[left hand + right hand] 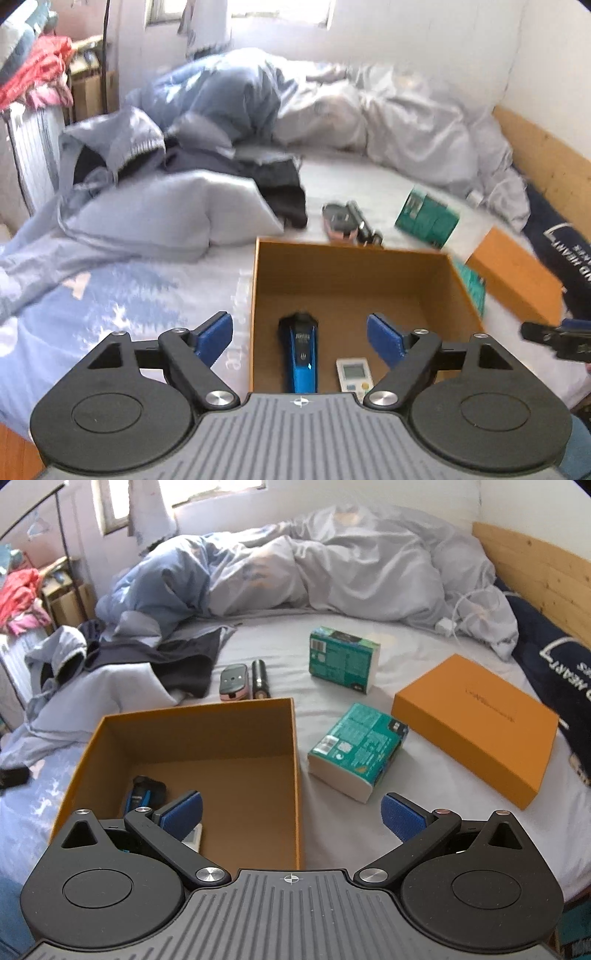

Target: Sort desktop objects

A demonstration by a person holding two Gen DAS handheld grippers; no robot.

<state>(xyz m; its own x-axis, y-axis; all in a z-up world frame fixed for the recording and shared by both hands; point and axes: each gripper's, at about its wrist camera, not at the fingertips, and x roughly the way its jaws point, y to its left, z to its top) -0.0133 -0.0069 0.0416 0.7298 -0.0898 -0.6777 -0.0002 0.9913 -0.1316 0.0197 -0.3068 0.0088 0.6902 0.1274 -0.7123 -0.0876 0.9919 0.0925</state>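
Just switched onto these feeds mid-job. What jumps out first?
The open orange box at the bed's near edge, with a blue shaver and a small white remote already lying inside. Right of it sit two green tissue packs and the box's orange lid. Behind the box lie a pink-edged case and a black flashlight; both claws are open and empty.

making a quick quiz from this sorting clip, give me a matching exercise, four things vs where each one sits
Things:
1. blue shaver
2. orange lid
3. black flashlight
4. white charger cable

Places:
A. on the sheet just behind the open box
B. inside the open box
C. on the rumpled duvet near the headboard
D. flat on the sheet, right of the tissue packs

Pairs: 1-B, 2-D, 3-A, 4-C
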